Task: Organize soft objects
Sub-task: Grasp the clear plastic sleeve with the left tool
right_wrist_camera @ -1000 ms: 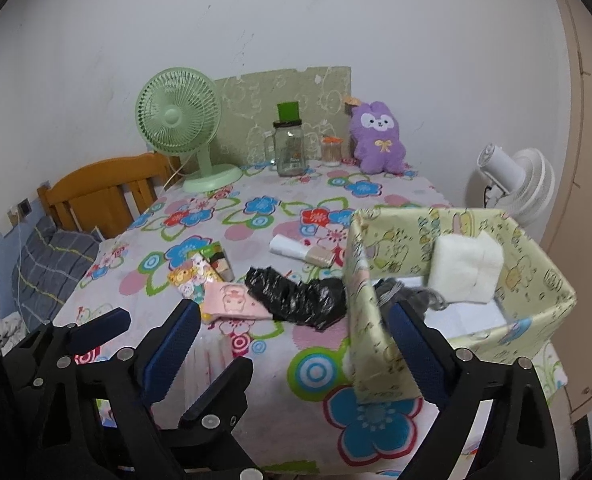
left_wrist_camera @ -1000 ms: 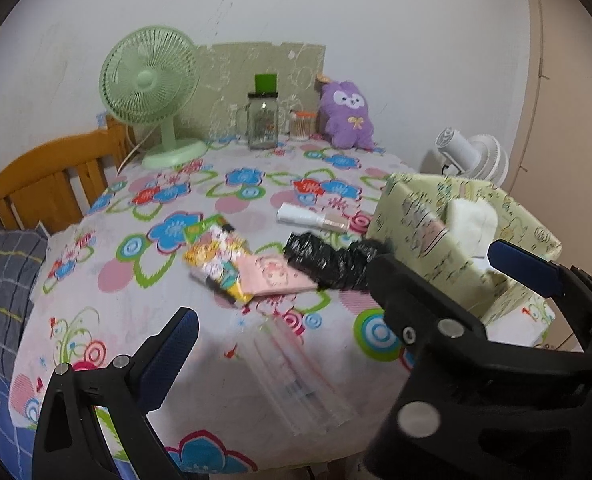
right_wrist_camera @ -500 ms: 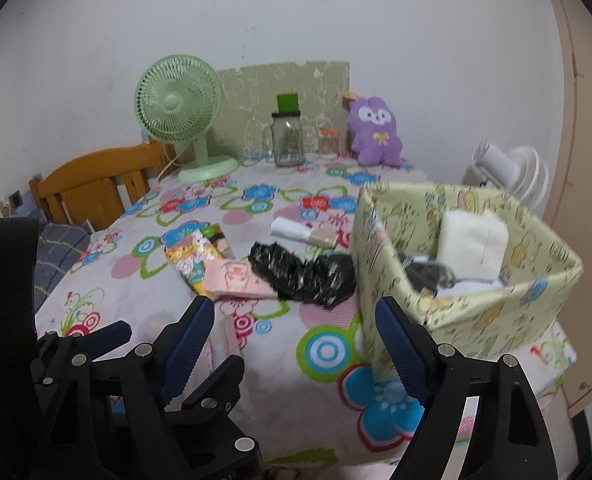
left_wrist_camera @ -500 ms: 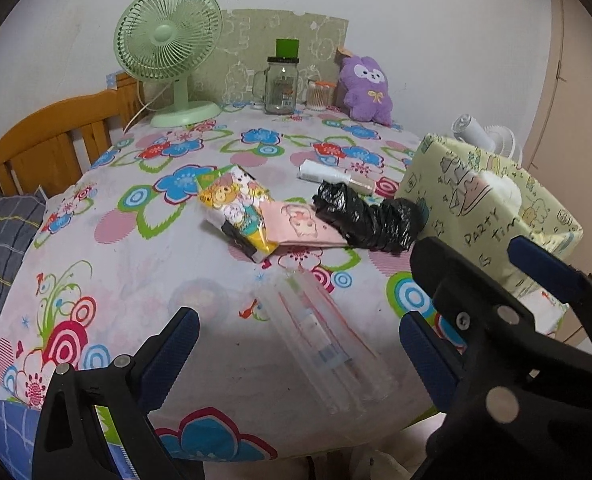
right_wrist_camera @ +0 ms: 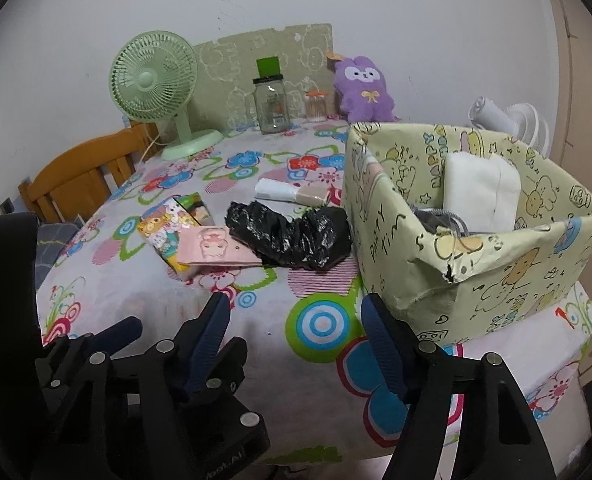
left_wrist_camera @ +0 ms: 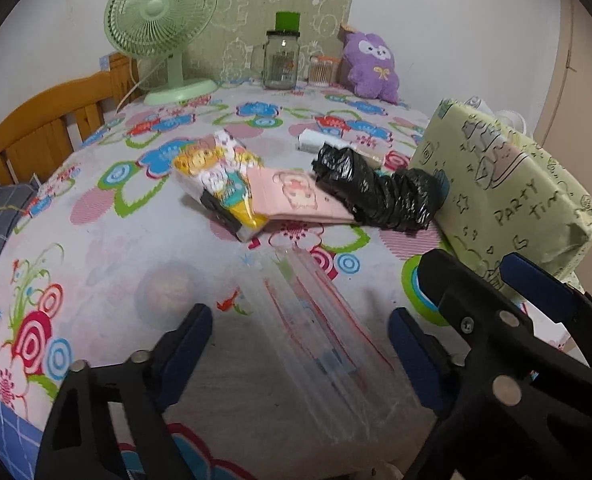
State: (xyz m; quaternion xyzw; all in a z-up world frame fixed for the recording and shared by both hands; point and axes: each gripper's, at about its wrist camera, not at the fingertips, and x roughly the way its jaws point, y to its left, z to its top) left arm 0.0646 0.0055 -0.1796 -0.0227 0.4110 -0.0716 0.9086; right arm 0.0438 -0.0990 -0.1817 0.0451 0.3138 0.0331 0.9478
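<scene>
A flat clear plastic sleeve (left_wrist_camera: 320,340) lies on the flowered tablecloth (left_wrist_camera: 108,240), and my left gripper (left_wrist_camera: 300,340) stands astride it. Its jaws are closing, and the pads are still apart from the sleeve. Beyond it lie a crumpled black plastic bag (left_wrist_camera: 380,196), a pink tissue pack (left_wrist_camera: 296,196) and a cartoon-printed packet (left_wrist_camera: 220,176). My right gripper (right_wrist_camera: 296,312) hovers over bare cloth left of the yellow-green paper box (right_wrist_camera: 476,280). Its jaws are closing with nothing between them. A white folded cloth (right_wrist_camera: 480,188) stands inside the box.
A white roll (right_wrist_camera: 280,192) lies behind the black bag (right_wrist_camera: 292,236). At the back stand a green fan (left_wrist_camera: 160,28), a glass jar (left_wrist_camera: 282,60) and a purple plush (left_wrist_camera: 372,68). A wooden chair back (left_wrist_camera: 48,128) borders the table's left side.
Both grippers have sunk toward the table and their jaws have narrowed. The left one now frames the clear sleeve more closely. The things on the table have not moved.
</scene>
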